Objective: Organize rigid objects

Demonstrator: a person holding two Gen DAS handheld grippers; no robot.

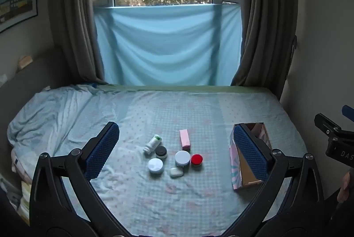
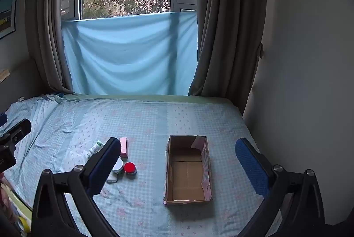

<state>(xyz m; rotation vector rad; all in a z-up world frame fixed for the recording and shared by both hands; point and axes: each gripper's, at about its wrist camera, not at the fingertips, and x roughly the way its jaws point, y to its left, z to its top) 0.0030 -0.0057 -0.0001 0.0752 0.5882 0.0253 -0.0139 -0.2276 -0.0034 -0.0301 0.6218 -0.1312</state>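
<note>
Open bedsheet (image 2: 150,126) between jar cluster (image 1: 170,157) and box (image 2: 188,170)

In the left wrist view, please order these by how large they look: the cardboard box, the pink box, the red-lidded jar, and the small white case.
Largest to smallest, as they appear:
1. cardboard box, though the gripper finger hides part of it
2. pink box
3. red-lidded jar and small white case: these look alike in size, so I do not rank them.

Bed (image 1: 177,108), checked blue sheet: open cardboard box (image 2: 188,170), pink box (image 1: 184,139), bottle (image 1: 152,144) lying, four jars (image 1: 182,158), possibly earbud case (image 1: 176,172).
</note>
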